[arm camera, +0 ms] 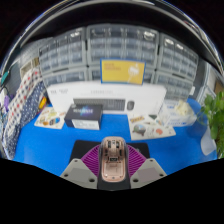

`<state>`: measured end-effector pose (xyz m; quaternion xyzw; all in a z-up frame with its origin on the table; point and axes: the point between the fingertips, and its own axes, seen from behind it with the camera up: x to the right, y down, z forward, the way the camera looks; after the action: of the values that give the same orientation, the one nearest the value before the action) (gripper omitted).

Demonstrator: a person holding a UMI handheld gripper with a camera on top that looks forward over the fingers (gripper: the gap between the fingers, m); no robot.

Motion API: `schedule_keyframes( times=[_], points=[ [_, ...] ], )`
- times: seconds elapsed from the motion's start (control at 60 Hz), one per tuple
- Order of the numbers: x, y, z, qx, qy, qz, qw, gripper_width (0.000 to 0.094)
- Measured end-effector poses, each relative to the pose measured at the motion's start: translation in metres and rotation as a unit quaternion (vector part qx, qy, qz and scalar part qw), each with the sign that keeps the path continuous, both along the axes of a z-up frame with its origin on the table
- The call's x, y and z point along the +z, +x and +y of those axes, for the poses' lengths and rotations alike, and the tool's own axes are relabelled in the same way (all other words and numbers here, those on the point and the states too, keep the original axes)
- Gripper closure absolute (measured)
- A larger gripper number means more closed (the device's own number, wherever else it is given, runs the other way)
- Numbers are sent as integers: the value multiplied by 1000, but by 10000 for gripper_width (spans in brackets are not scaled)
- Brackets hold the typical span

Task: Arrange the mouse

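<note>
— Beige and brown, was it, the thing you had in the fingers?

— Yes. I had a small beige-and-brown computer mouse (114,158) sitting between the two grey fingers of my gripper (113,165), lengthwise, its nose pointing away from me. The purple ribbed pads (95,159) lay close against both its flanks, so I read the fingers as closed in on it, holding it just above the blue table surface (50,145).

— And what lay ahead of you?

— Beyond the fingers stood a long white box-shaped unit (105,100) with a dark panel on its front, and a smaller white box (84,115) just before it. To the left of that was a shallow white tray (48,119) with small items I couldn't make out; to the right another white tray (151,125) holding brown and orange bits. A yellow sign (122,71) hung behind the unit, against a wall of grey drawer cabinets (70,55). A green leafy plant (213,110) stood far off to the right, and a patterned cloth (27,95) hung at the left.

— Was the mouse touching the table?

— I couldn't tell.
</note>
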<state>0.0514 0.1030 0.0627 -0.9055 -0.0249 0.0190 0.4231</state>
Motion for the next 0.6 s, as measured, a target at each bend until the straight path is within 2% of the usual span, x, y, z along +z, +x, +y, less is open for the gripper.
schedule_keyframes(
  times=[0.1,0.217,0.317,0.6],
  points=[
    [-43,0,-11,-2,-38,3,999,612],
    [-77,-1,-21,-10,-60,5,998,608],
    [-74,-1,-17,-13,-37,10,999,607],
    [-75,0,-17,-21,-48,10,999,488]
  ],
)
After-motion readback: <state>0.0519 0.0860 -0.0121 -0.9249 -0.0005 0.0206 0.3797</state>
